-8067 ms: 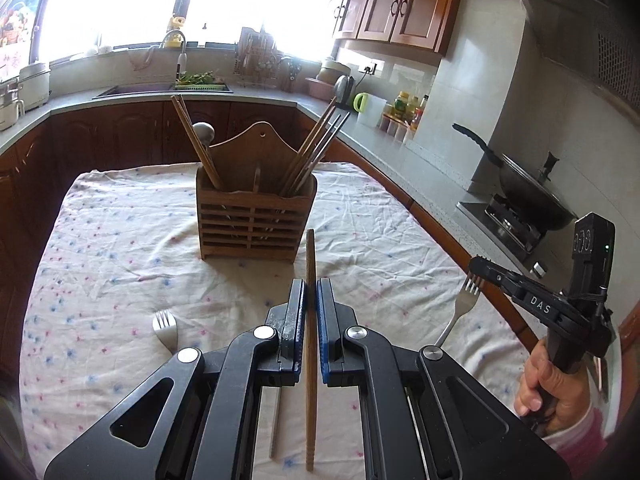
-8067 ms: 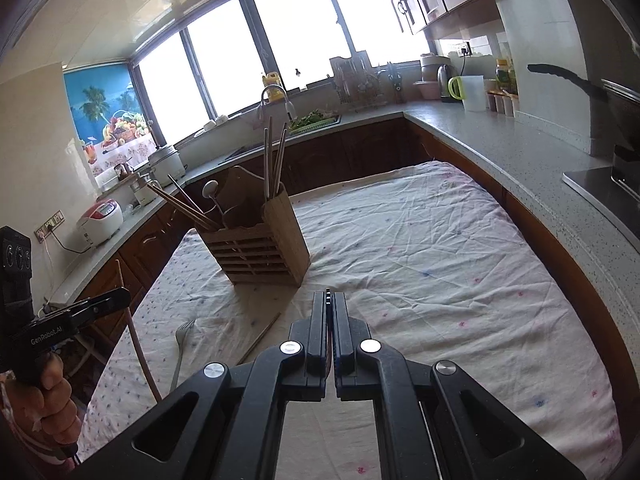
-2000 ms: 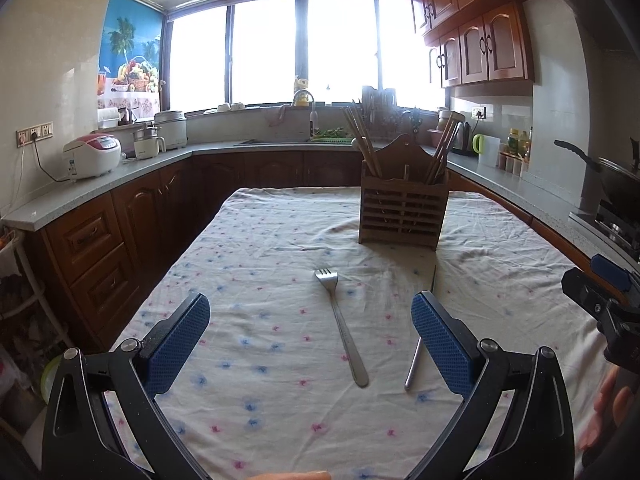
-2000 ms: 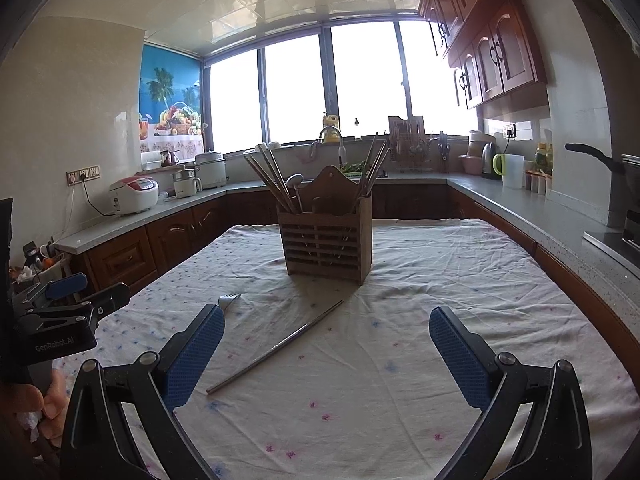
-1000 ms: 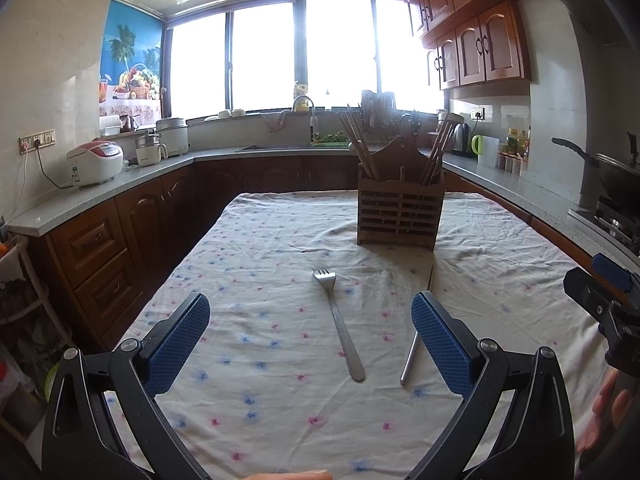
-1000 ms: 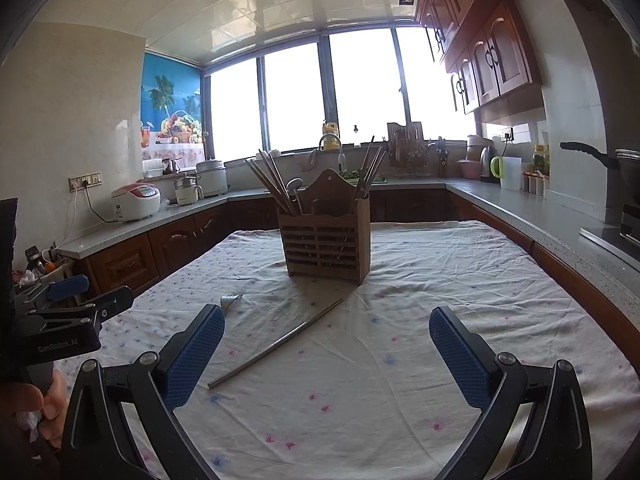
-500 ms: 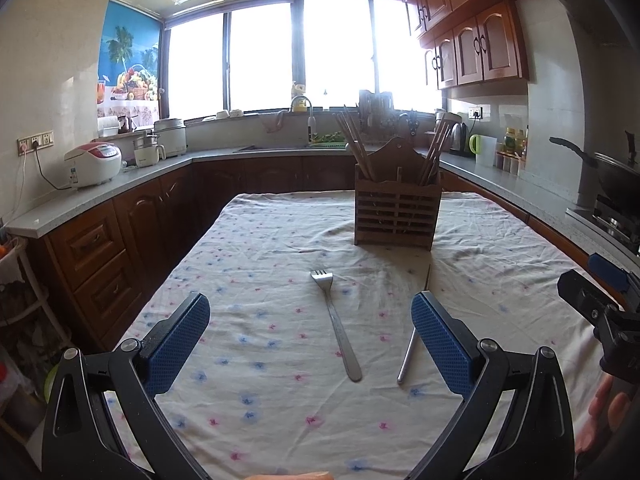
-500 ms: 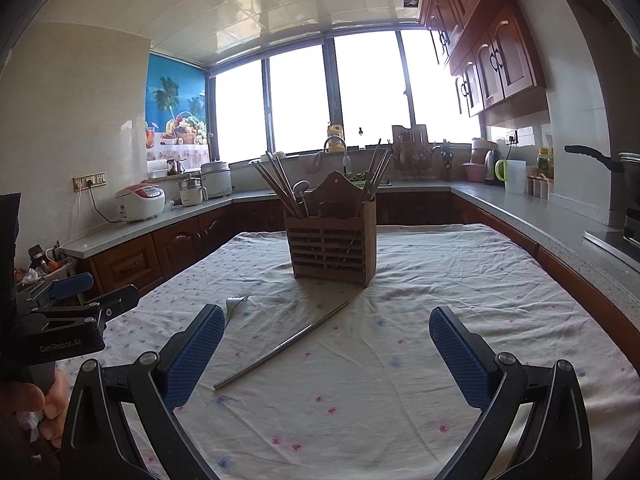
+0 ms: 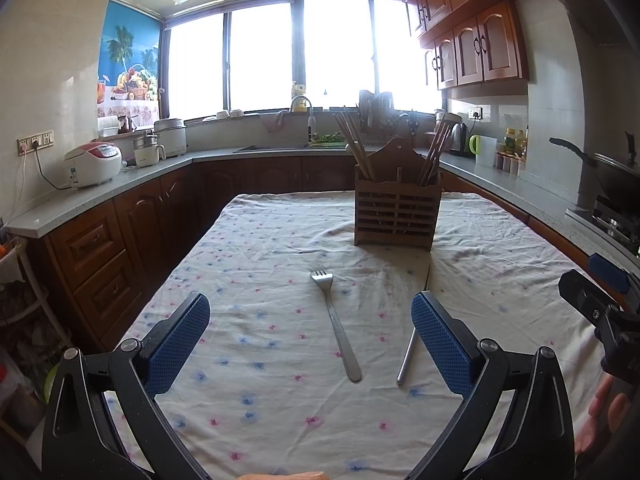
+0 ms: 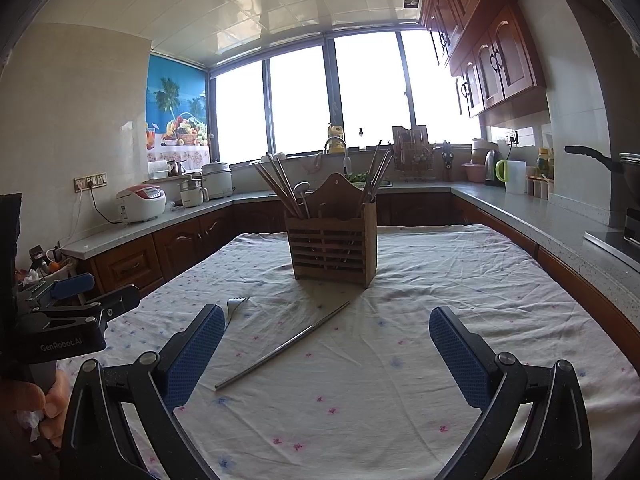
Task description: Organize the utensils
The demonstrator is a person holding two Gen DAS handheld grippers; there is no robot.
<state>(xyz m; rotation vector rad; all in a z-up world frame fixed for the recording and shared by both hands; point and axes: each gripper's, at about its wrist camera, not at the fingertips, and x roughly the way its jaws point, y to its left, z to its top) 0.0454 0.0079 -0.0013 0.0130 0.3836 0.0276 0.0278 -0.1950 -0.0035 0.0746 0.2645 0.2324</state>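
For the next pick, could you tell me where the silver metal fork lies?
Left wrist view: silver metal fork lies flat on the tablecloth, tines toward the wooden utensil holder, steel chopstick on its right.

Both views face holder [image 9: 397, 216], perhaps level.

Looked like a regular home kitchen. Dark wooden cabinets [image 9: 132, 216] ran under a grey speckled countertop [image 9: 516, 190] that wrapped around three sides, with matching wall cupboards [image 9: 472, 46] up top. There was a rice cooker [image 9: 93, 163] plugged into a wall socket [image 9: 35, 142], a sink tap [image 9: 305, 109] under the big windows [image 9: 264, 56], an electric kettle [image 10: 491, 168], and a wok [image 9: 612, 176] sitting on the gas stove [image 9: 618, 224]. The middle table wore a flowery tablecloth [image 9: 280, 280], with a wooden cutlery holder [image 9: 396, 216] on it.
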